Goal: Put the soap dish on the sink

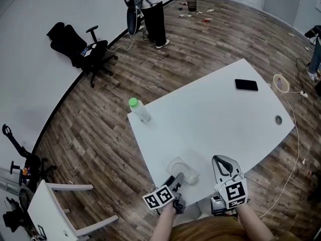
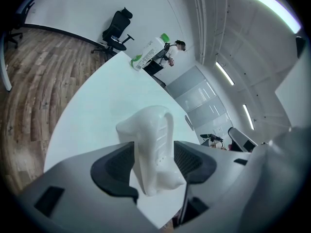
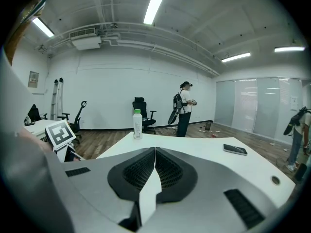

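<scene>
The soap dish (image 1: pixel 183 170), pale and translucent, lies on the white table (image 1: pixel 215 119) near its front edge. My left gripper (image 1: pixel 178 177) reaches it from the near side. In the left gripper view the white dish (image 2: pixel 153 144) stands between the two dark pads (image 2: pixel 114 171), and the left gripper (image 2: pixel 154 163) is open wide around it. My right gripper (image 1: pixel 223 160) hovers just right of the dish, apart from it. In the right gripper view the right gripper (image 3: pixel 154 171) is shut, its pads meeting with nothing between them.
A bottle with a green cap (image 1: pixel 139 109) stands at the table's left corner, and a black phone (image 1: pixel 246 85) lies at the far right. A person (image 1: pixel 153 14) stands beyond the table. On the wood floor to the left are a black office chair (image 1: pixel 83 46) and a white chair (image 1: pixel 60 205).
</scene>
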Motion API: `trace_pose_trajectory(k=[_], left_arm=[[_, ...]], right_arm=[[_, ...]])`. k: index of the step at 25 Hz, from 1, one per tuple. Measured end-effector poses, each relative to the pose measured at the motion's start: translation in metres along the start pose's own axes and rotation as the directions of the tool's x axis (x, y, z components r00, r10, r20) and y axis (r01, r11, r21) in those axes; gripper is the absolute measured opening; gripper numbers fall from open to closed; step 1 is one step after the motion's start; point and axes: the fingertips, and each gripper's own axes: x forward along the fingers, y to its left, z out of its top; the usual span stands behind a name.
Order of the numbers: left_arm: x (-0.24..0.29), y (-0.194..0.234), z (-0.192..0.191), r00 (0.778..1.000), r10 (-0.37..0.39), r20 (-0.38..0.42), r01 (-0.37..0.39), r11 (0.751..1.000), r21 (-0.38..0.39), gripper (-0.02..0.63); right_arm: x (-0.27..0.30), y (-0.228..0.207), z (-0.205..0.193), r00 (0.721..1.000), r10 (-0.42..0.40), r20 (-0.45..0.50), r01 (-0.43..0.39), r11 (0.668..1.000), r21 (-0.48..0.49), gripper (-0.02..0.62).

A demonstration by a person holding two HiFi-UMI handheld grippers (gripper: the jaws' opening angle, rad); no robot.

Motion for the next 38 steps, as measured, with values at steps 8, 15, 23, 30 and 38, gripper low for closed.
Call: trace_pose_trajectory(k=[8,15,23,30,38], left_arm=[[-0.01,0.007,-0.002,0.999,0.009,0.037,-0.007,0.999,-0.05,0.247],[-0.018,0.007,-0.002,0.998,0.004,0.064,0.0,0.998,-0.063,0.247],[-0.025,0.005,0.0,0.995,-0.008,0.097,0.016,0.997,-0.08,0.245],[-0.031,0.004,0.007,0.991,-0.002,0.137,0.011,0.997,-0.071,0.159],[-0.04,0.004,0.017,0.984,0.007,0.177,0.005,0.998,-0.066,0.008]], right_arm=[[-0.006,-0.003,0.003,1.0,-0.009,0.011,0.009,1.0,0.015,0.009],[-0.013,0.001,0.002,1.0,-0.002,0.015,0.002,1.0,0.021,0.009],[-0.018,0.002,0.007,1.0,0.006,0.026,-0.007,1.0,0.025,0.009],[-0.015,0.002,0.008,0.999,0.015,0.033,-0.015,1.0,0.021,0.009],[-0.014,0.0,0.01,0.999,0.016,0.037,-0.017,0.999,0.027,0.009]])
